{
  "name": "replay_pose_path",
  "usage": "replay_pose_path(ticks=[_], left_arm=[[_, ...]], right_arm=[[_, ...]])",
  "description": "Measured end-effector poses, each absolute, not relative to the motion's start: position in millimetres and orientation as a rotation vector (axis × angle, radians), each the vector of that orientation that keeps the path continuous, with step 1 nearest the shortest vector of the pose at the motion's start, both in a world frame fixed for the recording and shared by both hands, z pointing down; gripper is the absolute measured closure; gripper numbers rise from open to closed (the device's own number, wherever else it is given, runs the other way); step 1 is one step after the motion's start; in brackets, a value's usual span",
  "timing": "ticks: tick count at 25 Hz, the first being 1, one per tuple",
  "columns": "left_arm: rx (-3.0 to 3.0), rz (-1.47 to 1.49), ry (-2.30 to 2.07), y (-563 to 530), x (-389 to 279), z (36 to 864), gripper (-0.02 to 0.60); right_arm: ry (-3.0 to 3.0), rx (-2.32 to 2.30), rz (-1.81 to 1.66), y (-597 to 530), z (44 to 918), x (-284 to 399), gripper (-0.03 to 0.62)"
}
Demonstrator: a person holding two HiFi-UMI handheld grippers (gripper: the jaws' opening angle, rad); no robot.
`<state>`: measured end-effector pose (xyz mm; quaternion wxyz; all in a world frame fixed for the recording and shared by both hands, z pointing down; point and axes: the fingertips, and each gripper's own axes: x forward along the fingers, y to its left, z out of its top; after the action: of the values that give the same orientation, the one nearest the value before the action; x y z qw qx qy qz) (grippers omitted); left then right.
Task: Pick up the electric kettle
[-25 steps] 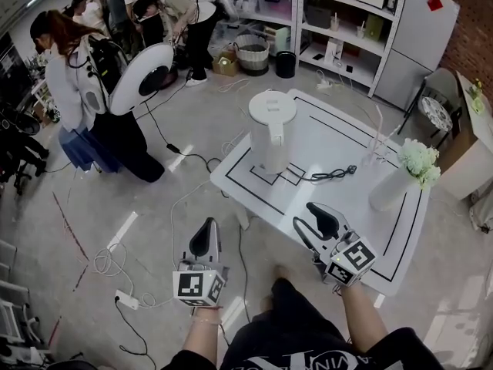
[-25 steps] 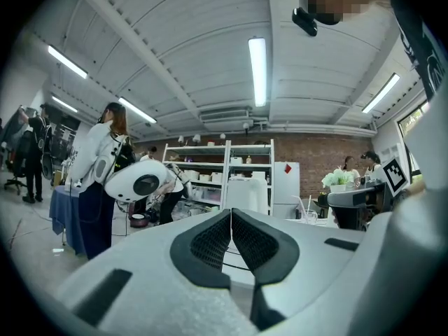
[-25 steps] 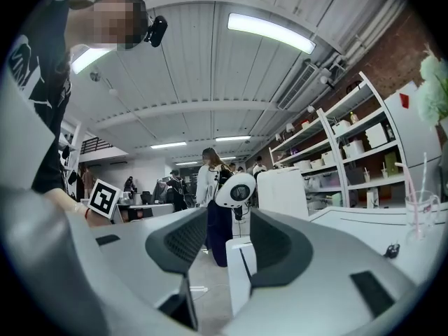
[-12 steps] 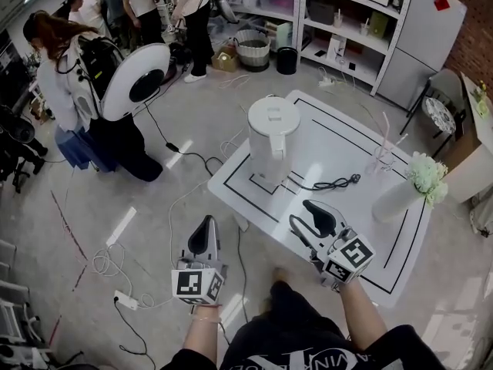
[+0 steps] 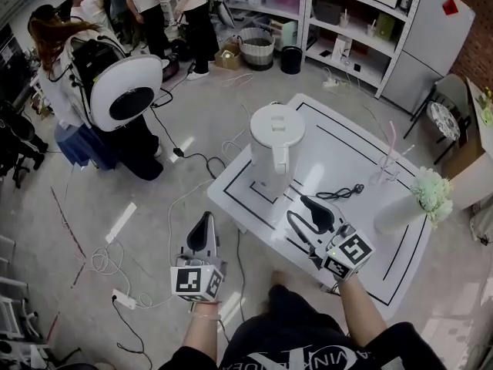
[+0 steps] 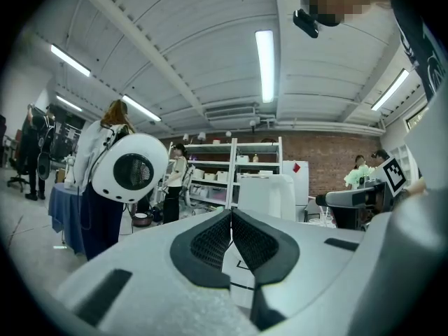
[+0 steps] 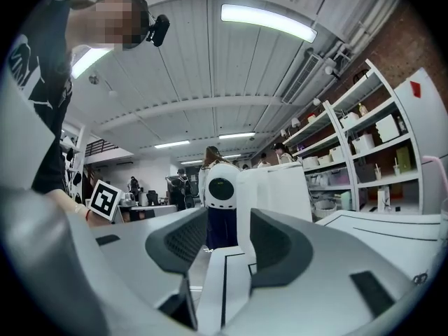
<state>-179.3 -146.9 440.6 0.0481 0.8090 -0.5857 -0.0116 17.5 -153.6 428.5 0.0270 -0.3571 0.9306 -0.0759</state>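
Observation:
The white electric kettle (image 5: 275, 145) stands upright on the white table (image 5: 347, 149), near its far left corner, handle towards me. My right gripper (image 5: 299, 209) hovers over the table's near side, open and empty, a short way in front of the kettle. Its view shows the kettle (image 7: 276, 191) ahead, the handle framed in the gap of my right gripper (image 7: 224, 240). My left gripper (image 5: 206, 220) is held over the floor left of the table, apart from the kettle. In its view the kettle (image 6: 269, 196) shows beyond the left gripper (image 6: 231, 219), whose jaws are pressed together.
A black power cord (image 5: 339, 193) lies on the table right of the kettle. A white vase with flowers (image 5: 408, 203) and a glass with straws (image 5: 387, 169) stand at the right. Several people (image 5: 123, 91) stand at the back left. Cables (image 5: 108, 260) trail across the floor.
My right gripper has edged left and a little closer to the kettle. The left gripper has barely moved. The person with the round white pack has turned.

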Motion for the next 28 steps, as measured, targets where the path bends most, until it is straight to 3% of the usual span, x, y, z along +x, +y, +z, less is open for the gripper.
replay_pose_path(ticks=[28], left_arm=[[2.399, -0.008, -1.824, -195, -171, 460, 0.571]], right_arm=[[2.964, -0.831, -0.225, -220, 426, -20, 0.422]])
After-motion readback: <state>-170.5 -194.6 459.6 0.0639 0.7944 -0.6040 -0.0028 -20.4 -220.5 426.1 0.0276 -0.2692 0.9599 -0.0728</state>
